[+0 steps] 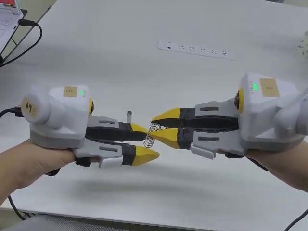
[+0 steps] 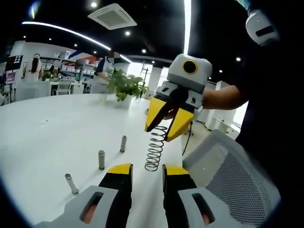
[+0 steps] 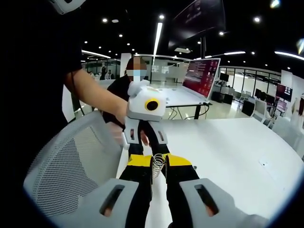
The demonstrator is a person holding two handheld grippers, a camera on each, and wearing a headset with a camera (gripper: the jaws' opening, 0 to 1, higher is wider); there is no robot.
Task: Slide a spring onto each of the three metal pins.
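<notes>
A coiled metal spring (image 1: 149, 140) hangs in the air between the two grippers above the white table (image 1: 144, 62). My right gripper (image 1: 153, 127) comes in from the right, shut on the spring's upper end (image 3: 157, 166). From the left, my left gripper (image 1: 148, 142) is open, and the spring's lower end (image 2: 153, 159) hangs just ahead of its yellow tips (image 2: 118, 169). On the table in the left gripper view stand a bare metal pin (image 2: 71, 183) and two pins wearing springs (image 2: 101, 159) (image 2: 123, 143). One pin (image 1: 129, 116) shows behind the grippers.
A white power strip (image 1: 196, 49) lies at the table's far side. A laptop corner and black cable (image 1: 30, 24) are at the far left. A grey mesh chair (image 3: 71, 156) stands by the table's near edge. People sit at desks further back.
</notes>
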